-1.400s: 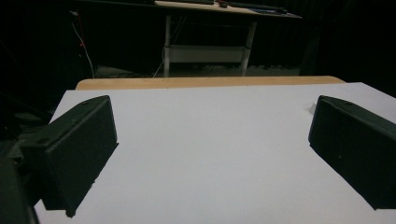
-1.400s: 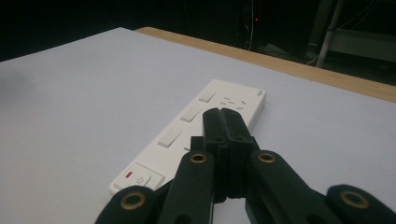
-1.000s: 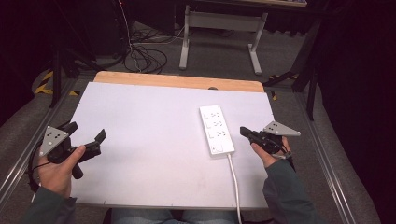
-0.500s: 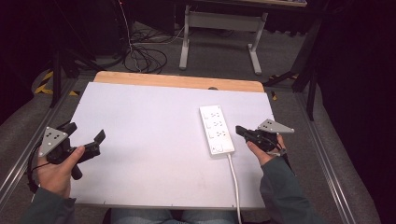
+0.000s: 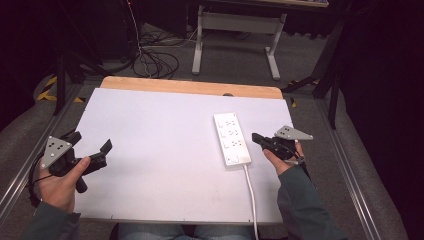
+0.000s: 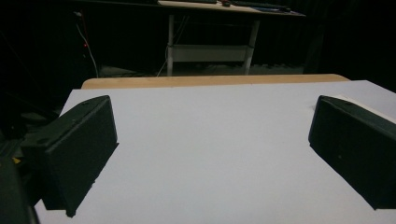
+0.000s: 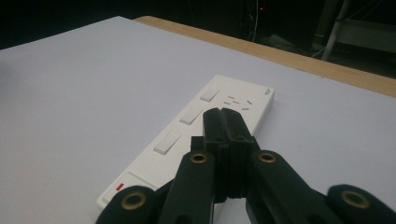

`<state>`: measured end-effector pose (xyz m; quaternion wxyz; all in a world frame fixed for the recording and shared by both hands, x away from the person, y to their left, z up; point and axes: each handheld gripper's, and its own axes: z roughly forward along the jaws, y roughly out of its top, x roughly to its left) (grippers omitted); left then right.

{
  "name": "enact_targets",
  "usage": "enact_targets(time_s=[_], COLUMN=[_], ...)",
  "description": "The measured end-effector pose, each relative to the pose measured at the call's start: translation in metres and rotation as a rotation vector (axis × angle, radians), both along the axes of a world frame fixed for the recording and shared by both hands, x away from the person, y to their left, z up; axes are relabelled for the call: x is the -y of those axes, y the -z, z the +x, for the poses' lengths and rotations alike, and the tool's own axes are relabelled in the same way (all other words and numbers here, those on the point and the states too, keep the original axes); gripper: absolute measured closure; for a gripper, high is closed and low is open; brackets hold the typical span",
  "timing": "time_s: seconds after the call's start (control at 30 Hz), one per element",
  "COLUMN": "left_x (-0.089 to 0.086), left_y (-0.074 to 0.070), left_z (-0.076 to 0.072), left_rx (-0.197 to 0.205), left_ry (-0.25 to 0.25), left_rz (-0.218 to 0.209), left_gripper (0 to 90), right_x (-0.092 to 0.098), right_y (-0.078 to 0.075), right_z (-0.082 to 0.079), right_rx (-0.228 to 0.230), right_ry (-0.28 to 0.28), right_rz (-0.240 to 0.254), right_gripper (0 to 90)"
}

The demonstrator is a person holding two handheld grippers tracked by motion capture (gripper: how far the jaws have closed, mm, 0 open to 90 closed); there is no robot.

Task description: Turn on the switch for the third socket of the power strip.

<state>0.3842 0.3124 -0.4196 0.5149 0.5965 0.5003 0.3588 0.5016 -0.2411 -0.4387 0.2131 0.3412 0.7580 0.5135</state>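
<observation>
A white power strip (image 5: 232,138) with three rocker switches lies right of the table's middle, long side running front to back. My right gripper (image 5: 256,137) is shut with nothing between its pads, and its tips reach the strip's right edge. In the right gripper view the closed jaws (image 7: 222,115) hover over the strip (image 7: 245,100) beside the switches (image 7: 190,115); I cannot tell if they touch it. Over the table's left edge my left gripper (image 5: 91,143) stands wide open. Its jaws (image 6: 212,121) frame bare white tabletop.
The strip's white cord (image 5: 251,195) runs off the front edge of the white tabletop (image 5: 160,150). A wooden strip (image 5: 190,86) borders the back. Behind it are floor cables (image 5: 150,62) and a desk frame (image 5: 235,22). Metal rails flank the table.
The right gripper has edged a little left toward the power strip, still shut. The left gripper has stayed where it was, open.
</observation>
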Motion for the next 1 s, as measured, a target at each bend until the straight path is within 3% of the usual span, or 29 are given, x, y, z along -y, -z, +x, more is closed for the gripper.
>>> enact_targets(time_s=[1.0], left_x=[-0.002], left_y=[0.000], left_z=[-0.002], left_rx=[-0.002], left_ry=[-0.009], left_rz=[0.004], left_gripper=[1.8], right_x=[-0.010], right_y=[-0.002], right_z=[0.015], right_rx=[0.001], right_ry=[0.010], right_rz=[-0.031], right_gripper=[90.0])
